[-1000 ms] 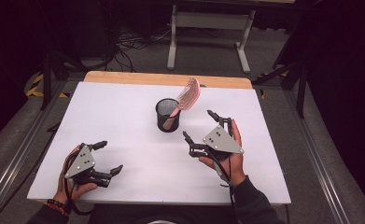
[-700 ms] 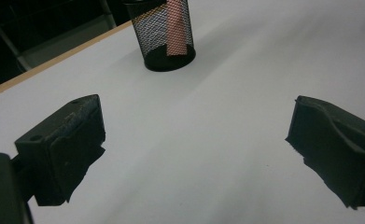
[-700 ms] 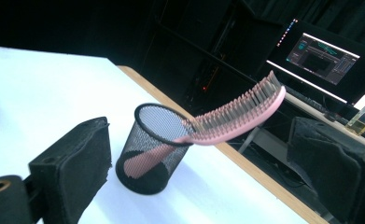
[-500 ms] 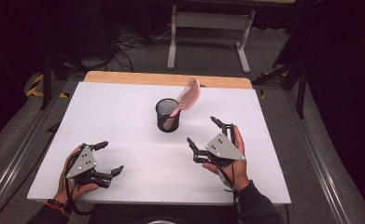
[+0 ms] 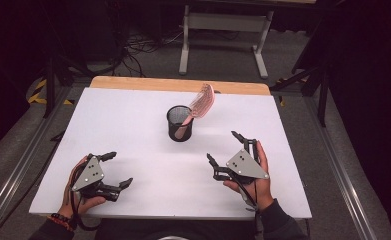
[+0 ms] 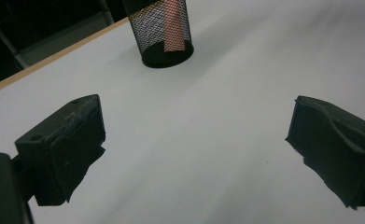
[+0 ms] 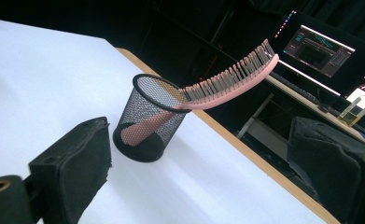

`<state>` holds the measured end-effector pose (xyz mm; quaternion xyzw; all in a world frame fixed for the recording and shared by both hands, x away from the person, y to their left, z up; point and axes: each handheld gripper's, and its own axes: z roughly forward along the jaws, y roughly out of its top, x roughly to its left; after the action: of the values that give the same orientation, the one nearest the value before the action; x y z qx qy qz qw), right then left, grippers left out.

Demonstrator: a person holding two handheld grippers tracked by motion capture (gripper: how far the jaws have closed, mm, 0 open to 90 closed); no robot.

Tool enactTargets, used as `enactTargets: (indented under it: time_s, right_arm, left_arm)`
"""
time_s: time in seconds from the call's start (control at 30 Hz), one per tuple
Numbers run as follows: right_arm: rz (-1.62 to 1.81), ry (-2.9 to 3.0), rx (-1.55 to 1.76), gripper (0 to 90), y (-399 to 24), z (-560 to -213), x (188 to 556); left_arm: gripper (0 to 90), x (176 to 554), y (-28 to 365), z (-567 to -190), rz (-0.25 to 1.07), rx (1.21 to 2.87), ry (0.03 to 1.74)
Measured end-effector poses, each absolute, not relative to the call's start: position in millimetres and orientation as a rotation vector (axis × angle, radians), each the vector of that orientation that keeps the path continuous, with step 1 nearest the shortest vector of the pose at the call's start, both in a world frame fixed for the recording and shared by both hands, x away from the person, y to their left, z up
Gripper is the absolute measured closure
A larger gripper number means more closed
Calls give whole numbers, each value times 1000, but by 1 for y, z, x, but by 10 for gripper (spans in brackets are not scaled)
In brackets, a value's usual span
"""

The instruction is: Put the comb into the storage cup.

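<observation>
While both hands rest low on the near half, the wide white rectangular table top (image 5: 133, 130) with its far wooden edge strip (image 5: 133, 83) carries very little. Near its middle, a little towards the far side, stands the black wire-mesh cylindrical cup (image 5: 179, 123), upright. Leaning out of it is the pink plastic hairbrush (image 5: 201, 104): its handle sits down inside the mesh, its bristled head tilts up and over the rim towards the far right.

At the near left, the left gripper (image 5: 117, 169) lies with its jaws spread wide, nothing between them, well apart from the cup. At the near right, the right gripper (image 5: 224, 148) also has its jaws spread and empty, pointing towards the cup but near rather than touching.

Judging from this, the placing looks finished: the brush is lodged in the cup, both tools are free of it, and little seems left beyond settling the hands.
</observation>
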<state>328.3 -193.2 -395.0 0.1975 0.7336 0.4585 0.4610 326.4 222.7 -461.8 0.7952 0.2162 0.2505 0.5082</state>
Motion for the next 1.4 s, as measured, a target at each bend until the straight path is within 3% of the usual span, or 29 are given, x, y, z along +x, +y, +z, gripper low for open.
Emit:
enactTargets:
  time_s: [1.4]
  right_arm:
    - [1011, 1902, 579, 49, -261, -447, 314]
  left_arm:
    - [50, 328, 220, -462, 588, 1912, 507]
